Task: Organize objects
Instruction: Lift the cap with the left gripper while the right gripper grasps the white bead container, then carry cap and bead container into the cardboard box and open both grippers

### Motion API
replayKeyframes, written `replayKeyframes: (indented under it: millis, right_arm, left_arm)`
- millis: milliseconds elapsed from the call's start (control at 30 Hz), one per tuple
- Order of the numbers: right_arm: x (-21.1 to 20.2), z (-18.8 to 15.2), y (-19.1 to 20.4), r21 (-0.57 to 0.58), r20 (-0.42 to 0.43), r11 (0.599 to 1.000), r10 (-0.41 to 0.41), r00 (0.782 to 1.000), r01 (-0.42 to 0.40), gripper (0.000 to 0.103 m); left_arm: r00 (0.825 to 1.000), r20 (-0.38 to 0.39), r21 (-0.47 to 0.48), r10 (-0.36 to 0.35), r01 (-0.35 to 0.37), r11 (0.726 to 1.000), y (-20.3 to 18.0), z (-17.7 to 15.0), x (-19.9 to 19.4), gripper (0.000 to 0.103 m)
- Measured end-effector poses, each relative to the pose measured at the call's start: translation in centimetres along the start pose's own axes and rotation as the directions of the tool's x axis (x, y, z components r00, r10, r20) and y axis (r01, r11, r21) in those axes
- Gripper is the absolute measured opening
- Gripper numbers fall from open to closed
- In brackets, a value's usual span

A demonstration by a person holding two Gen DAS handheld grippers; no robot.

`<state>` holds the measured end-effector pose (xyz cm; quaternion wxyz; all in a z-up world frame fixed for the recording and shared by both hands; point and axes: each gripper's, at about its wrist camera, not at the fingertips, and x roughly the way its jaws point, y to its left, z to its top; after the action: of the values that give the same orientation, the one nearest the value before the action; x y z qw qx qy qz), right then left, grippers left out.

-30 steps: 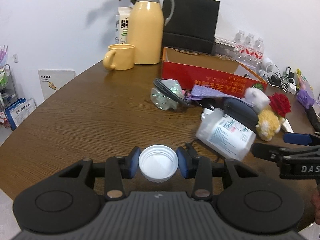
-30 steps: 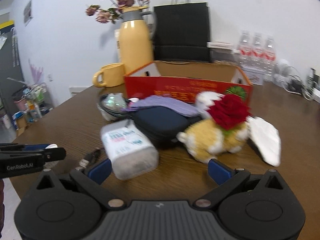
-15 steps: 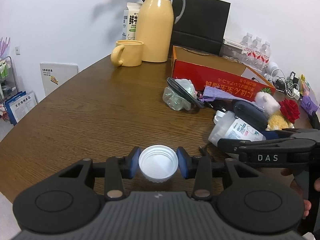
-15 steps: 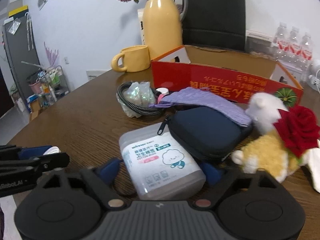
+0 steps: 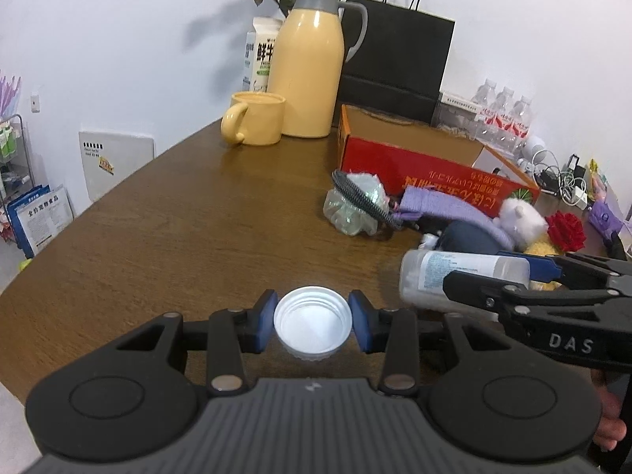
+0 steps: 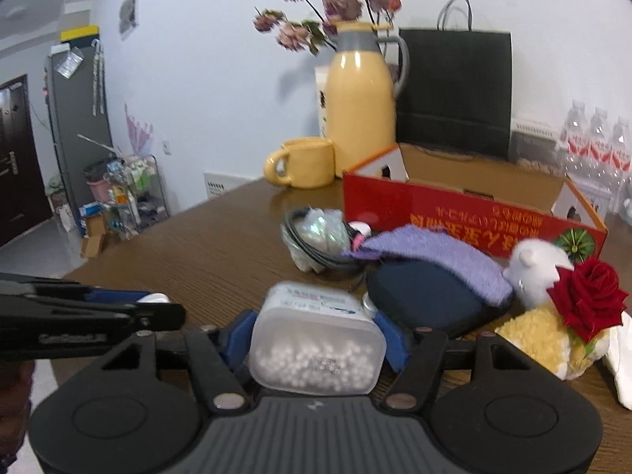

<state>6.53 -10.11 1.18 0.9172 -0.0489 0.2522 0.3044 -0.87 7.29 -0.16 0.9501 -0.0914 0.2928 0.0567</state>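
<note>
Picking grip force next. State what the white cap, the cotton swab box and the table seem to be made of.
White cap: looks like smooth moulded plastic, with thread ridges inside the rim.
Cotton swab box: probably frosted, translucent plastic; white swab tips show through its wall.
Table: brown wood or wood veneer, semi-gloss; grain lines and soft reflections show, solid or laminate is unclear.

One white cap (image 5: 313, 328) up front. One frosted tub of cotton swabs (image 6: 316, 341), just the one. One yellow flask (image 5: 310, 67) at the far end, one yellow mug (image 5: 256, 123) beside it, one milk carton (image 5: 258, 57) behind. One black paper bag (image 5: 395, 67), one red cardboard box (image 5: 430, 175). Three water bottles (image 5: 501, 116) in a row, far right. One dark zip pouch (image 6: 424, 300), one purple cloth (image 6: 434, 254), one plush toy (image 6: 541, 333), one red rose (image 6: 588, 298). One bench (image 5: 177, 237) under it all. Two sets of tongs: left (image 5: 313, 318), right (image 6: 316, 335).
</note>
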Motion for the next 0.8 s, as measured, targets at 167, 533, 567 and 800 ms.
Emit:
replayKeyframes:
  millis: [167,533,567,800]
  right_arm:
    - [-1.1,0.9,-0.1,0.001,0.050,1.000,-0.006,0.999,0.006,0.065]
    - [-2.5,6.1,-4.4,0.028,0.244,0.991,-0.135,0.960,0.132,0.065]
    - [-2.4,6.7,-5.0,0.032,0.257,0.988,-0.156,0.954,0.153,0.065]
    - [-0.1,10.5,-11.2,0.083,0.291,0.957,-0.289,0.912,0.277,0.065]
  left_arm:
    - [0.999,0.032,0.005,-0.005,0.005,1.000,-0.4,1.2,-0.3,0.041]
    - [0.987,0.143,0.059,-0.076,0.068,0.996,-4.3,7.6,1.6,0.041]
    - [0.984,0.156,0.067,-0.082,0.072,0.995,-4.9,8.3,2.1,0.041]
    - [0.975,0.197,0.090,-0.107,0.091,0.992,-8.7,13.5,6.9,0.041]
